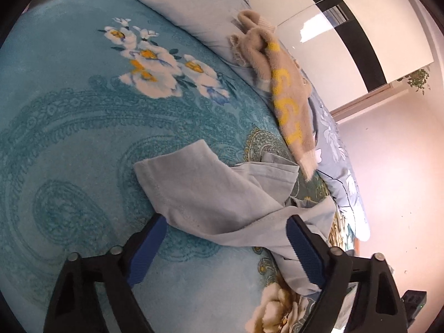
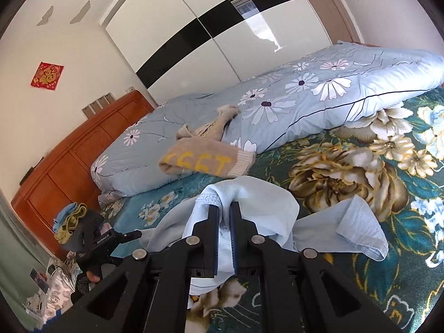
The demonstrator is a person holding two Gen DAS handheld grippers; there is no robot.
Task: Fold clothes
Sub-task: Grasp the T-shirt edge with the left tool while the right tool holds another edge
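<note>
**Left wrist view: open jaws over pale-blue garment, risk of a thin or missed grab**

Left gripper (image 1: 224, 247) stands wide, blue pads either side of the pale-blue garment (image 1: 211, 194); cloth drapes btwn the jaws and lies against the right-hand pad, but nothing is pinched yet. Right gripper (image 2: 224, 233) is clamped narrow on a bunched fold of the same garment, lifted off the floral bedspread (image 2: 360, 166). Garment sits near the bedspread's near edge, rest of it slack and crumpled on the bedspread.

Risks, as I judge them:
- Left jaws close on one layer only, so the fold goes skewed.
- Pads catch the bedspread w/ the cloth since it lies flat there.
- Right grip is on a thick bunch; a pull could slip it out.
- Beige sweater (image 2: 205, 161) lies just beyond, against the quilt (image 2: 305, 97); a wide sweep may drag it.
</note>
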